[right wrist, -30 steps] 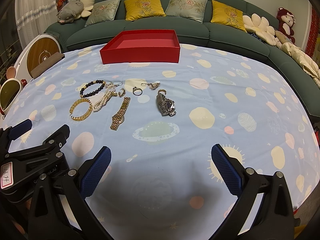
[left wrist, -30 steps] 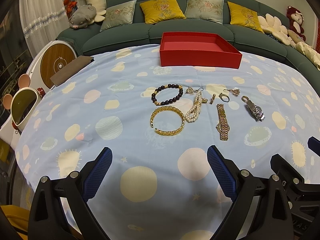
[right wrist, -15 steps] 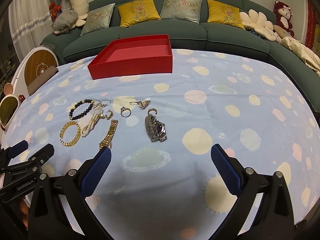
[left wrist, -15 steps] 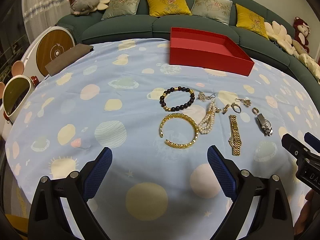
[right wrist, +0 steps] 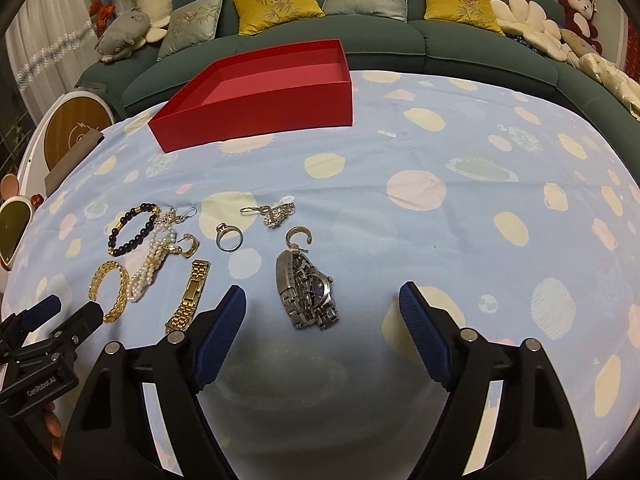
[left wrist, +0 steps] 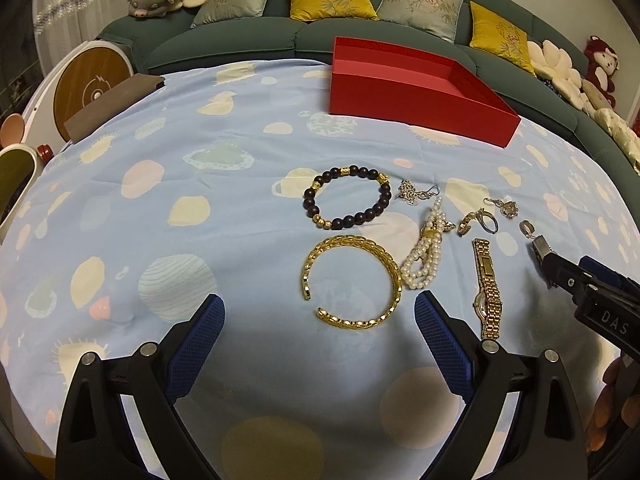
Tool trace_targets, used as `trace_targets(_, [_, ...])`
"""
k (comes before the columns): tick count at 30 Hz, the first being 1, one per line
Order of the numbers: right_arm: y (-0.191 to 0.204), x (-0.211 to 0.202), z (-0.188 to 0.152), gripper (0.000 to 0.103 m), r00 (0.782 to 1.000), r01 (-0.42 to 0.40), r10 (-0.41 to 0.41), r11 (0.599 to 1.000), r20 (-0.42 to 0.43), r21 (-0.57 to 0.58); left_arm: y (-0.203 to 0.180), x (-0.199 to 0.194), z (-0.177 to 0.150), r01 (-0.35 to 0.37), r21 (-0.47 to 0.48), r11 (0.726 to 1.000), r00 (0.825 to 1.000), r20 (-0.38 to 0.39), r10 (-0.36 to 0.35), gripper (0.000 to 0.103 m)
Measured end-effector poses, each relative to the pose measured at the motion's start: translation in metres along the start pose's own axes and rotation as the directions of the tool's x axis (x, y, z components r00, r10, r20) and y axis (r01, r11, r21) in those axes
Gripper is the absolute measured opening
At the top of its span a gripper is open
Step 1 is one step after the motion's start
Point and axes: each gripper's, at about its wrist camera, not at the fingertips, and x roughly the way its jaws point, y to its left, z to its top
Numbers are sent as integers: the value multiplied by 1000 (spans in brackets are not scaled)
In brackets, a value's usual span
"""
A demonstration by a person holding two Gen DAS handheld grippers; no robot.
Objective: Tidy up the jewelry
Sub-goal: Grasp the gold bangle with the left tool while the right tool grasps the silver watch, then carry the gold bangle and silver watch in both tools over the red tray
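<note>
The left gripper (left wrist: 319,330) hangs low over the worktop with its blue-padded jaws spread wide and holding nothing; just ahead of them lies the open gold mesh cuff bangle (left wrist: 352,282), flat on the pale blue cloth printed with planets and suns (left wrist: 160,200). Beyond the bangle sits the dark wooden bead bracelet with gold spacer beads (left wrist: 347,196), and just right of the bangle a bunched strand of white pearls (left wrist: 426,254), then the slim gold link wristwatch (left wrist: 488,288) stretched out lengthwise. The right gripper (right wrist: 322,318) likewise has its jaws wide apart and empty, with the chunky silver steel wristwatch (right wrist: 306,294) lying between and slightly ahead of the pads. Just past that watch rests a small gold hoop earring (right wrist: 298,236), a silver ring with a stone (right wrist: 229,237) to its left, and what looks like a sparkling silver drop earring (right wrist: 276,213) behind, though its detail is too fine to be sure. Farther back the shallow red cardboard box (right wrist: 256,94) stands open near the worktop's far edge, well apart from the jewellery, with the curved dark green sofa (right wrist: 400,36) behind it.
</note>
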Motion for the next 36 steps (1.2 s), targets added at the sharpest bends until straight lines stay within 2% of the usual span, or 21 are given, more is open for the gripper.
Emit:
trace_targets(6, [0,12,1,69,1000,2,-2,1000,-8,-13,-4,18,0,0,23,1000,1000,-24,1,93])
trace_targets(9, [4,12,1,59,1000,5,-5,1000,-4,-30,-9,21,-1,-15,60,998,1000,-10,16,93])
trace_targets(12, [7,11,0,43,1000,3,-3,999,0,-51,-9,21,0,-4,63,998,1000,-9,5,91])
trace_targets(14, [9,10,-2,28,1000,4,-4,998,-1,-63,-10,19,0,2,75,997,1000,6,-3,78])
trace_targets(16, [11,9,-4,25,1000,3,-3,997,-2,-71,-12,17,0,15,90,996,1000,12,-16,68])
trace_targets(20, [10,7,-6,24,1000,-4,3,998,-8,-69,-12,14,0,34,97,995,999,19,-36,55])
trace_targets(28, [13,-4,-6,24,1000,-24,24,997,-3,-67,-3,2,1,113,42,993,994,0,-113,54])
trace_targets(36, [18,-35,2,21,996,-65,68,996,50,-62,3,-36,14,139,16,990,988,69,-140,54])
